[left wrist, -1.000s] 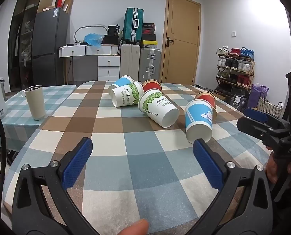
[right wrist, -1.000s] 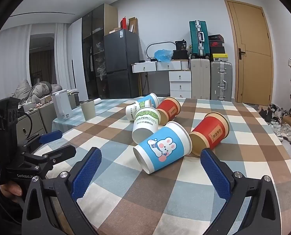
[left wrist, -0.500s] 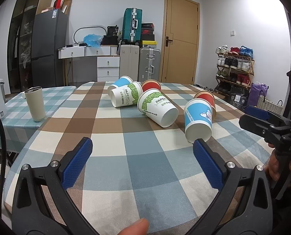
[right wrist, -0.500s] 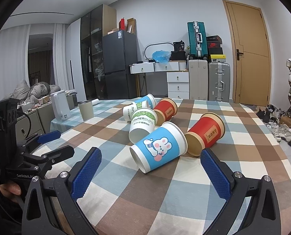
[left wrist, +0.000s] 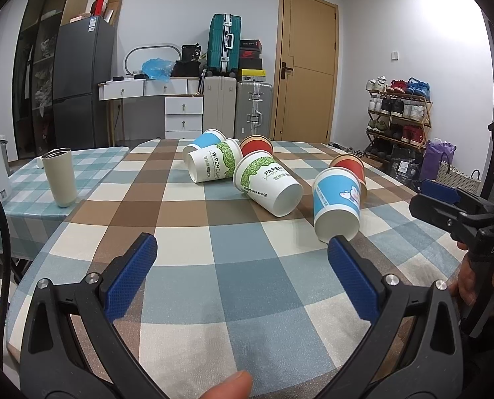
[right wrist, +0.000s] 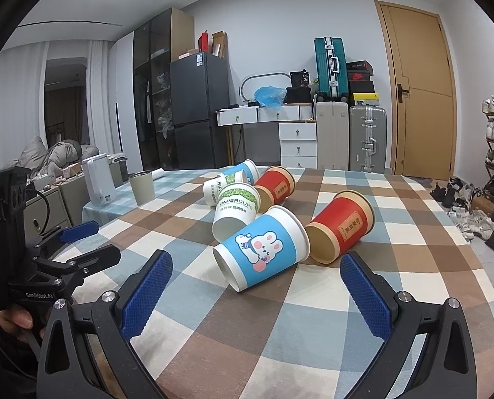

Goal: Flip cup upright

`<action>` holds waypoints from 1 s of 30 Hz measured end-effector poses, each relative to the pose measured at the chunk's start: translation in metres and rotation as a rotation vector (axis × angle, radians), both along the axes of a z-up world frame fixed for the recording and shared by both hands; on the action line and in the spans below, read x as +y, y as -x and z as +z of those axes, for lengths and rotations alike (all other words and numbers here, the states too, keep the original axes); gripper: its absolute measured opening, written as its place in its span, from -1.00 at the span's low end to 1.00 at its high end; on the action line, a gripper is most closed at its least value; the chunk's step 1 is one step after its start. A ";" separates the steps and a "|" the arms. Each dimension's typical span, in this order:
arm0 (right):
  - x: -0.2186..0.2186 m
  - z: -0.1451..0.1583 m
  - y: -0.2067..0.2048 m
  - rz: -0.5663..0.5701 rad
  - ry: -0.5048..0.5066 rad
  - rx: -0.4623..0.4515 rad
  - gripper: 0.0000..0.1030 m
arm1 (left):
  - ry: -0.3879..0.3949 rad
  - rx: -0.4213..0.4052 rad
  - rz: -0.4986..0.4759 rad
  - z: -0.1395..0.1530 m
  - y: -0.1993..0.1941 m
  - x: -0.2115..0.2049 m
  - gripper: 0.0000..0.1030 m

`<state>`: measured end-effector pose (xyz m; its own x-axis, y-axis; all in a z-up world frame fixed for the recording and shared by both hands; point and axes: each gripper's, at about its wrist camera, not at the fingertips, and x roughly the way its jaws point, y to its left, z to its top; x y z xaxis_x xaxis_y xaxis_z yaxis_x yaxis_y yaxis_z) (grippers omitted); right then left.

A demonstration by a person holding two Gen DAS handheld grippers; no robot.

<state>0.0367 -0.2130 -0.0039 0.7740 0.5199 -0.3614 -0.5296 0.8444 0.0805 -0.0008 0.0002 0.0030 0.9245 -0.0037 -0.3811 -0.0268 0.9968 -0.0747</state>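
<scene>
Several paper cups lie on their sides on the checked table (left wrist: pixel 187 252). The nearest is a blue cup with a rabbit print (right wrist: pixel 263 249), also in the left wrist view (left wrist: pixel 336 206), mouth toward me. Behind it lie a red cup (right wrist: pixel 343 229), two white-and-green cups (right wrist: pixel 237 209) (left wrist: pixel 213 166), another red cup (right wrist: pixel 276 188) and a far blue cup (right wrist: pixel 247 171). My right gripper (right wrist: pixel 251 284) is open, empty, just short of the rabbit cup. My left gripper (left wrist: pixel 242 266) is open and empty, its right finger near that cup's mouth.
A beige tumbler (left wrist: pixel 60 178) stands upright on the adjoining table at the left, with a white kettle (right wrist: pixel 97 179) behind it. Each gripper shows in the other's view: right (left wrist: pixel 459 212), left (right wrist: pixel 64 249). A shoe rack (left wrist: pixel 399 116) stands at the right wall.
Both grippers have edged forward toward the cups; the blue rabbit cup now sits closer between the right gripper's fingers. The cups have not moved.
</scene>
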 end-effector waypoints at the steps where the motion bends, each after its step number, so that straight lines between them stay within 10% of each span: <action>1: 0.000 0.000 0.000 0.000 -0.001 0.002 1.00 | 0.000 0.000 0.000 0.000 0.000 0.000 0.99; 30: 0.000 0.000 0.001 0.001 -0.005 -0.002 1.00 | -0.002 0.000 -0.003 0.002 0.003 0.001 0.99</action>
